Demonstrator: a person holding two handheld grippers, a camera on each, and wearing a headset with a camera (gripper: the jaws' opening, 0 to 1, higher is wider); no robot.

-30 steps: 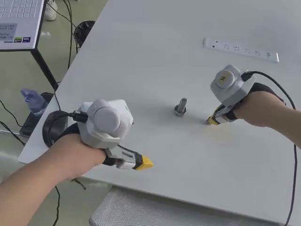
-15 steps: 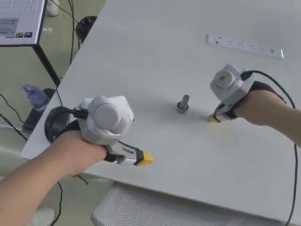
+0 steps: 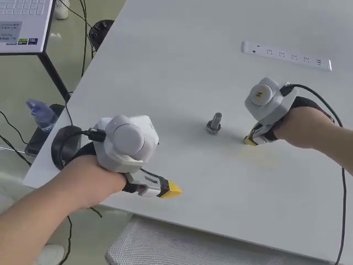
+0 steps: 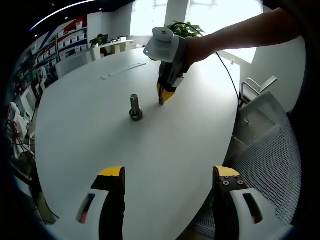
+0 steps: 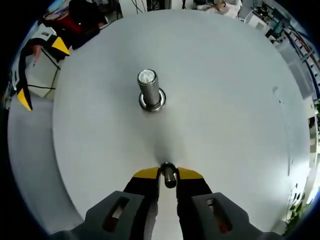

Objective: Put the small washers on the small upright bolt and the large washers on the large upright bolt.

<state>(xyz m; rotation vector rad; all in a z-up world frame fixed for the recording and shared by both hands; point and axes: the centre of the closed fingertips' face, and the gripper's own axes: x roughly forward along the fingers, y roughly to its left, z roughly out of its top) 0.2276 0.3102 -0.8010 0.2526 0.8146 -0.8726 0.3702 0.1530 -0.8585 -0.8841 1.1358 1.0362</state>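
Small bolt (image 5: 169,176) sits clamped between the yellow-tipped jaws of the right gripper (image 3: 250,141), low on the white table (image 3: 165,83). Just beyond it the large bolt (image 5: 150,90) stands upright, with a ring at its base. Farther, at the table's edge, the left gripper (image 4: 167,175) hovers with jaws apart.

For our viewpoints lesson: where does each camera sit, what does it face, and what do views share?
Head view: on the person's head, looking down at the white table; arms, left gripper and right gripper show.
Left gripper view: on the left gripper, looking across the table at the upright bolt and right gripper; its open jaws rise below.
Right gripper view: on the right gripper, facing the bolt; its jaws pinch a small metal part.
Shared: all three show the bolt.
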